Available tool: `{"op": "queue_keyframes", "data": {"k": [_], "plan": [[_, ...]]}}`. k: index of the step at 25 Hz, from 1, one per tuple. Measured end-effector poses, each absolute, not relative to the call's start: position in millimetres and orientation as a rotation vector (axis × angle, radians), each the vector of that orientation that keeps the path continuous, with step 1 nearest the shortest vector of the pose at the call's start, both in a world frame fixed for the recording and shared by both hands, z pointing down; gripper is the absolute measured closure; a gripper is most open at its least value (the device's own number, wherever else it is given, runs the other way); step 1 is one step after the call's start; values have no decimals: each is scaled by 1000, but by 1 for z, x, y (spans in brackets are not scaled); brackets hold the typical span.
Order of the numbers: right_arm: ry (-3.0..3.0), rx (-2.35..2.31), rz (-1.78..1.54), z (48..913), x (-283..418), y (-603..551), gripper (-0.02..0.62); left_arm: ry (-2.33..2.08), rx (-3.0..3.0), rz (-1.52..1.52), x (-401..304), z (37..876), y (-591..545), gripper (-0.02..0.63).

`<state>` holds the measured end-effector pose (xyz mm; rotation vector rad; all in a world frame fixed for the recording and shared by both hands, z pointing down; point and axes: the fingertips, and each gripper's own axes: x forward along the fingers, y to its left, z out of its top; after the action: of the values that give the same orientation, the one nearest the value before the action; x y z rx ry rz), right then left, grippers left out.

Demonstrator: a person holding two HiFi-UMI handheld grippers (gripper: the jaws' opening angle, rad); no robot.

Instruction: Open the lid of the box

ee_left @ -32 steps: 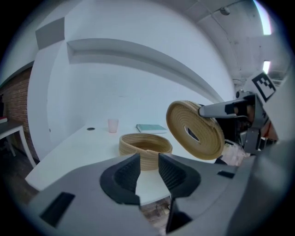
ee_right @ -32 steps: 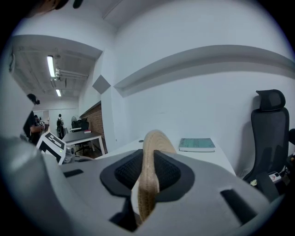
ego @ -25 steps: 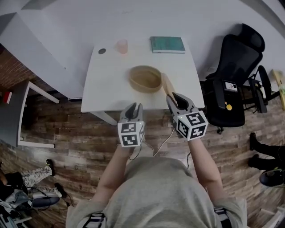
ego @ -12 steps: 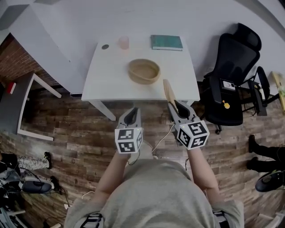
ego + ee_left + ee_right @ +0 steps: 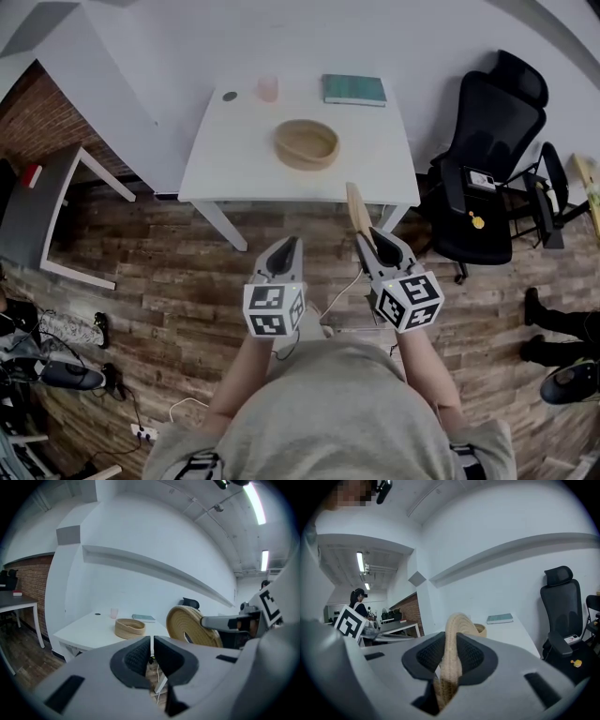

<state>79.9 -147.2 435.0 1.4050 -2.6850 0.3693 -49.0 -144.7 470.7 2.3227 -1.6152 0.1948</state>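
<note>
The round woven box [image 5: 306, 143] stands open on the white table [image 5: 225, 169]; it also shows in the left gripper view, box [image 5: 130, 628]. Its flat woven lid [image 5: 356, 208] is held on edge, off the table and over the wooden floor, with my right gripper [image 5: 376, 235] shut on it. In the right gripper view the lid [image 5: 454, 625] rises between the pads of the right gripper [image 5: 452, 654]. My left gripper [image 5: 287, 247] hangs beside it, left of the lid [image 5: 190, 625]. The left gripper [image 5: 152, 641] has its jaws together with nothing between them.
On the table's far edge are a pink cup [image 5: 268, 88], a green book [image 5: 354, 89] and a small dark disc [image 5: 230, 96]. A black office chair [image 5: 483, 150] stands right of the table, a grey desk [image 5: 37, 206] to the left. Cables lie on the floor below.
Both grippers and the view have drawn back from the table, the lid coming away with the right gripper. The left jaws have closed.
</note>
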Motion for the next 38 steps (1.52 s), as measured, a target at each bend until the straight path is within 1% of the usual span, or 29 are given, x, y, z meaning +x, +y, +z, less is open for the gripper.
{"op": "queue_keyframes", "data": {"k": [14, 38], "plan": [[-2736, 1383, 376, 426, 75, -123, 515, -1613, 2333, 160, -49, 455, -122, 584], [-2753, 1386, 352, 423, 71, -132, 517, -1587, 2340, 174, -49, 458, -133, 584]]}}
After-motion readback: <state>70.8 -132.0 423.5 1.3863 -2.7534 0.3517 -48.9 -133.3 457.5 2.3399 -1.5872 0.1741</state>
